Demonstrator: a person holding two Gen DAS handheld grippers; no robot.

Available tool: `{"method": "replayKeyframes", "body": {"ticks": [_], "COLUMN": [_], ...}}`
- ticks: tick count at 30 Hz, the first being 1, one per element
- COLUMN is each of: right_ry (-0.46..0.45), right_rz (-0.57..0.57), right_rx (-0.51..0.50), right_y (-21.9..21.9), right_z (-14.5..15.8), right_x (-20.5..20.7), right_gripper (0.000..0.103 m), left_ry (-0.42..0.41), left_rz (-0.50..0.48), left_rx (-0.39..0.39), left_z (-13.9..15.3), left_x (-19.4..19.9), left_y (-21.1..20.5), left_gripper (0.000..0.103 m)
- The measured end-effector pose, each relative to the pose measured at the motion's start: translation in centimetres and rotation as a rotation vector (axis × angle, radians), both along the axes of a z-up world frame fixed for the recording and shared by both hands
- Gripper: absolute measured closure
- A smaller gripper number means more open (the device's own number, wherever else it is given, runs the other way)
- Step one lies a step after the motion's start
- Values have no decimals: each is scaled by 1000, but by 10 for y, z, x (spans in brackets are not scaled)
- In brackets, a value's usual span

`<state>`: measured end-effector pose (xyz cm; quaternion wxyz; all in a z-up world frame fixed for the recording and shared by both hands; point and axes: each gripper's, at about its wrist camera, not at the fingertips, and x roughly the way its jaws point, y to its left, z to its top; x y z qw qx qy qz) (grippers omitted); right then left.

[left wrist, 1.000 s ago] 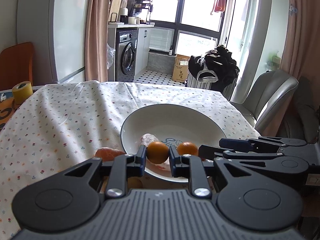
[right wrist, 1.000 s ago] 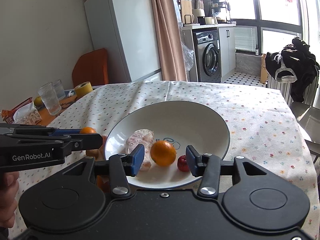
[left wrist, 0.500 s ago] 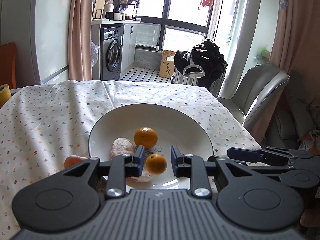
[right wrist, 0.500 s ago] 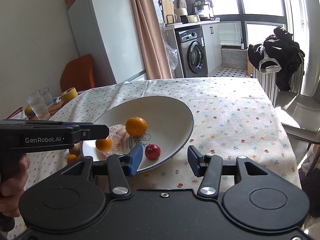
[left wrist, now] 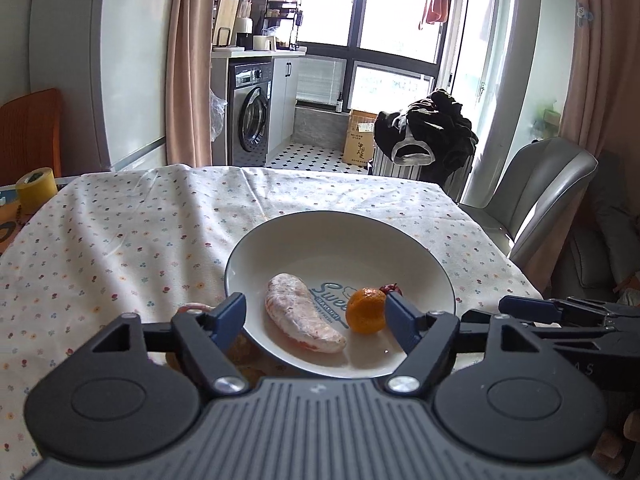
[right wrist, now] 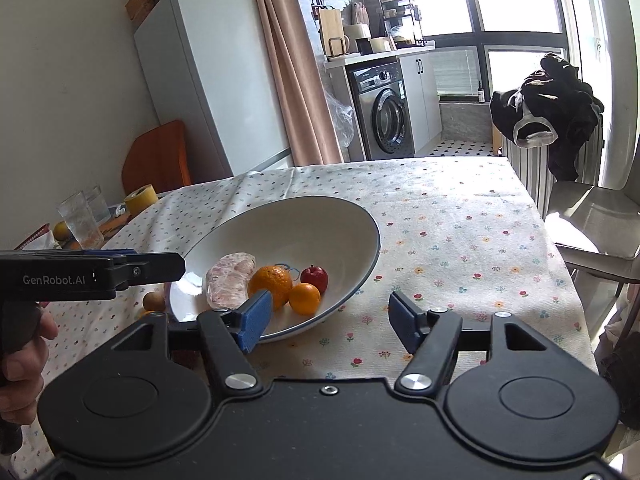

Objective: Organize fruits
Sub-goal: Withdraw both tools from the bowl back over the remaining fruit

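Black-bodied left gripper [left wrist: 316, 316], lower centre of its view: blue pads [left wrist: 232, 316] spread wide, empty, straddling the near rim of the plate [left wrist: 340, 224]. Right gripper [right wrist: 326, 318], lower centre of its view: pads likewise wide apart, empty; left pad [right wrist: 254, 320] overlaps the plate's near edge, right pad over the cloth [right wrist: 460, 232].

Plate, white with dark rim, mid-frame on the flowered cloth. Contents, right view: wrapped pink fruit [right wrist: 230, 280] at left; large orange [right wrist: 270, 282] beside it; small orange [right wrist: 305, 299] just in front, touching; red apple [right wrist: 314, 277] at right. Left view shows one orange only, the apple's top peeping behind it.

Loose fruit on the cloth, left of the plate: small brownish fruit [right wrist: 154, 301], orange scrap below it, partly hidden.

Hand [right wrist: 24, 352], far left edge, gripping the left tool's handle.

Far left: glass [right wrist: 80, 222], tape roll [right wrist: 141, 199]. Beyond: washer [right wrist: 384, 118], fridge [right wrist: 208, 76].
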<state>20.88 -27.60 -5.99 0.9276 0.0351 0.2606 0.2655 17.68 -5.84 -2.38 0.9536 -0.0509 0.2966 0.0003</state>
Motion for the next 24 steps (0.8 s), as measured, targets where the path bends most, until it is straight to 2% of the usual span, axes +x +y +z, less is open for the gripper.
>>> {"method": "replayKeyframes", "body": {"ticks": [5, 9, 24], "right_ry": [-15, -9, -10], "right_rz": [9, 16, 56], "right_rx": [7, 11, -16], "right_y": [2, 4, 18], "right_z": [4, 6, 11], "right_x": [-6, -8, -30], "right_gripper": [22, 18, 0], "left_ry": [-5, 0, 3], "left_rz": [16, 16, 88], "left_rx": [-3, -1, -55], "left_z": [-1, -5, -16], "left_x": [-12, -21, -55], "left_y": [5, 10, 45], "left_gripper": [22, 19, 19]}}
